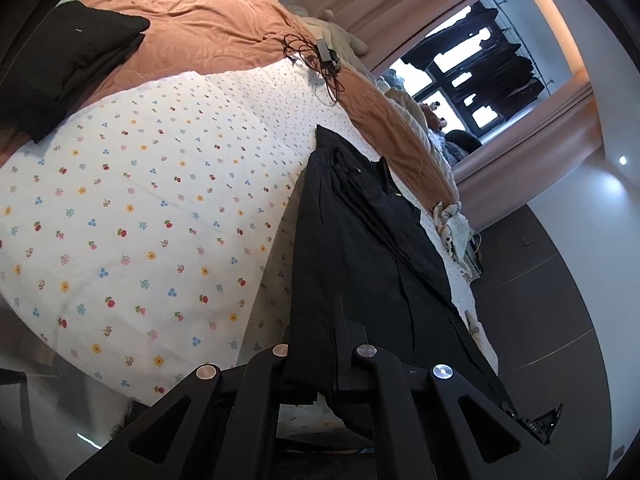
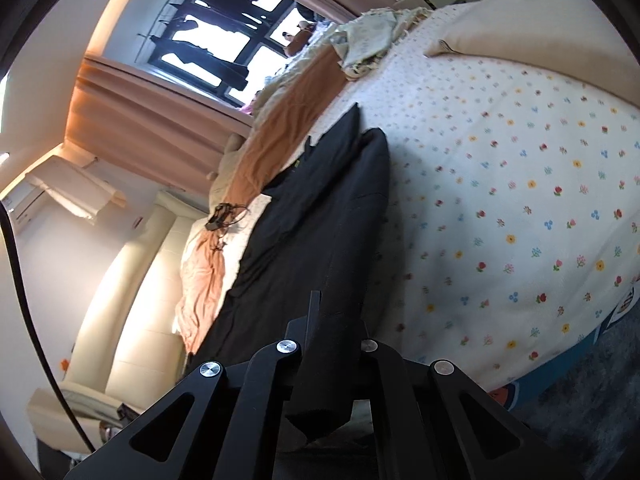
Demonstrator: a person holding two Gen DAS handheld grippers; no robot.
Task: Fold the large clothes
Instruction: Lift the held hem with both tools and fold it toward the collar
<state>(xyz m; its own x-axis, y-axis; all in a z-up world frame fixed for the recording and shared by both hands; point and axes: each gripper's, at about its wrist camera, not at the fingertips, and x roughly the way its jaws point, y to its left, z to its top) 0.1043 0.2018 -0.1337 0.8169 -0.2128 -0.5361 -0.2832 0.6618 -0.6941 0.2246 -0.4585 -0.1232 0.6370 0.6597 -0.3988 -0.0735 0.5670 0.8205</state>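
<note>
A large black garment [image 1: 360,232] lies stretched over a bed with a white flowered sheet [image 1: 152,208]. My left gripper [image 1: 326,344] is shut on the garment's near edge, which hangs pinched between its fingers and lifted off the sheet. In the right wrist view the same black garment [image 2: 320,208] runs away from me across the flowered sheet [image 2: 500,184]. My right gripper [image 2: 332,340] is shut on another part of the near edge, with a fold of cloth drooping below the fingers.
An orange blanket [image 1: 208,32] covers the far side of the bed, with a tangled black cable and charger [image 1: 320,60] on it. A folded dark cloth [image 1: 68,64] lies at the upper left. A cream pillow [image 2: 520,16] and crumpled pale cloth [image 2: 368,36] sit on the bed. Curtains frame a window [image 2: 224,52].
</note>
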